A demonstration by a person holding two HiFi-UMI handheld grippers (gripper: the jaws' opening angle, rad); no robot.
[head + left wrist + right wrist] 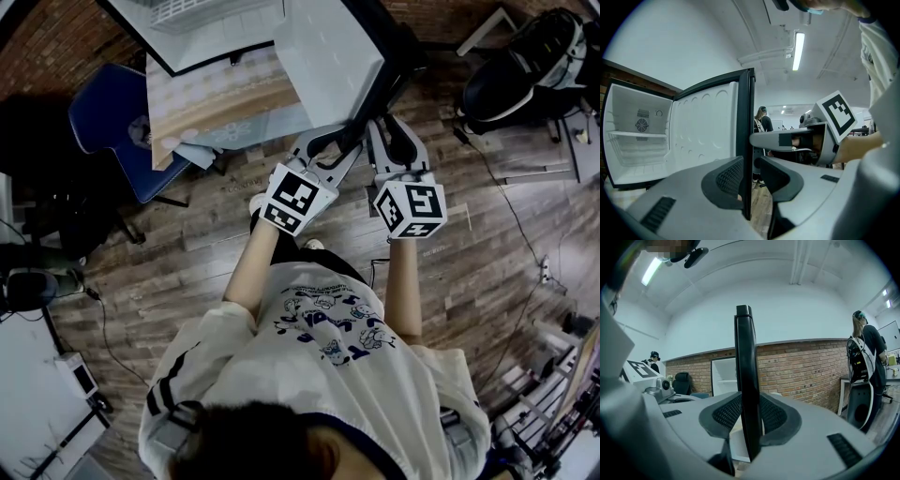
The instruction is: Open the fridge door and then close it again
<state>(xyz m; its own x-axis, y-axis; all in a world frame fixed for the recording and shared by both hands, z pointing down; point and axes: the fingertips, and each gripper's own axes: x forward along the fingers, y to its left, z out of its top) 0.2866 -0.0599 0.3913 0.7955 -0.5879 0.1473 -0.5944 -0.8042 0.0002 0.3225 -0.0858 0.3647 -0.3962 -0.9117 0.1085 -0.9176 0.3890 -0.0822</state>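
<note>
- Head view: looks steeply down on the fridge [202, 23] at the top edge of the picture, with the fridge door [328, 56] swung well out from it above the wooden floor [187, 262].
  - Finds the left gripper [330, 150] and the right gripper [386, 141] side by side at the door's free black edge, both reaching away from the body.
  - Places a blue chair [112, 122] near the fridge, on its left.
- Left gripper view: looks along jaws drawn narrow around the black door edge.
  - Puts the left pad against the white inner liner and the right pad just beside the outer face, so reads as a pinch on the fridge door.
  - Shows the bare white fridge interior with its fan grille [642, 124] at left.
  - Shows the right gripper meeting the same edge from the right.
- Right gripper view: shows both ribbed pads pressed flat on the black edge of the fridge door, holding it.
  - Leaves a brick wall [801, 366] beyond and a standing person [865, 357] at far right.
- Step in hand, judged from the wide-open door: probably the swing back to closed.
  - Keep both pinches firm and move both hands together along the arc round the hinge.
  - Let the wrists turn with the door rather than twisting its thin edge.
  - Slow down before the seal meets the fridge.
  - Let go only once the door sits flush.
</note>
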